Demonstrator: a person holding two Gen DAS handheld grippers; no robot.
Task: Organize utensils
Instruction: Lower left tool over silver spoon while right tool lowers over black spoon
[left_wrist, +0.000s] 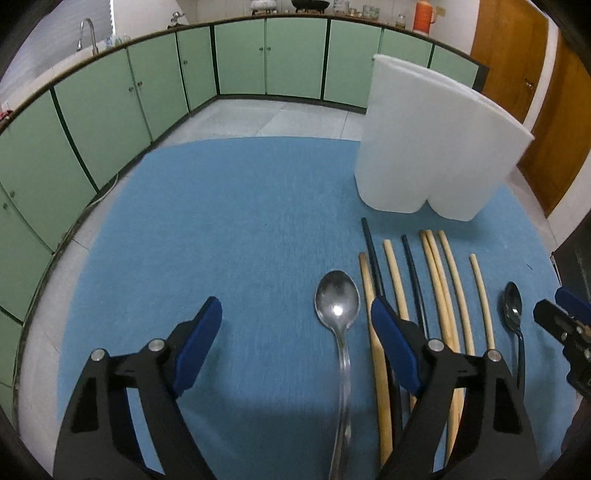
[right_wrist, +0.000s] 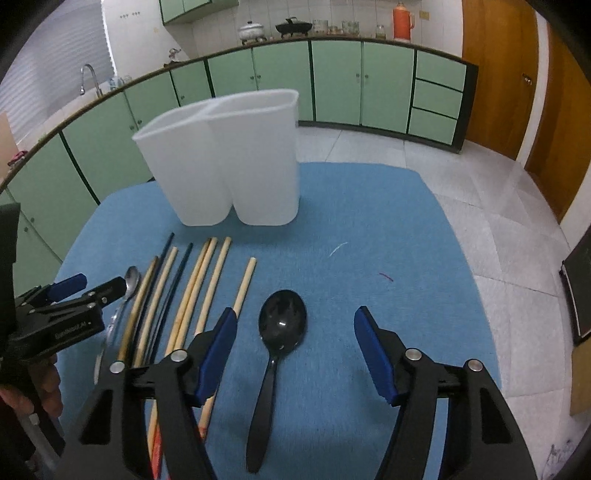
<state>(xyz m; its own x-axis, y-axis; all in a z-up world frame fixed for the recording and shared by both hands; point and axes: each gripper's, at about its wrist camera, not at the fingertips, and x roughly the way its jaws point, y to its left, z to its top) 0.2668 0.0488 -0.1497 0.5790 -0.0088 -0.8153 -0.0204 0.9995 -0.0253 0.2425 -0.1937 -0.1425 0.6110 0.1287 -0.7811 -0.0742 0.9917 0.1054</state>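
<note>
Utensils lie in a row on the blue mat (left_wrist: 221, 221) before the white holder (right_wrist: 229, 166): a steel spoon (left_wrist: 338, 299), chopsticks (left_wrist: 443, 280) and a black spoon (right_wrist: 282, 321). Left gripper (left_wrist: 295, 317) and right gripper (right_wrist: 295, 332) both hang spread wide, holding nothing. Spoons look stiff, light and slick; pinching mid-handle seems safest. Thin chopsticks may roll, so take them singly near the middle.
</note>
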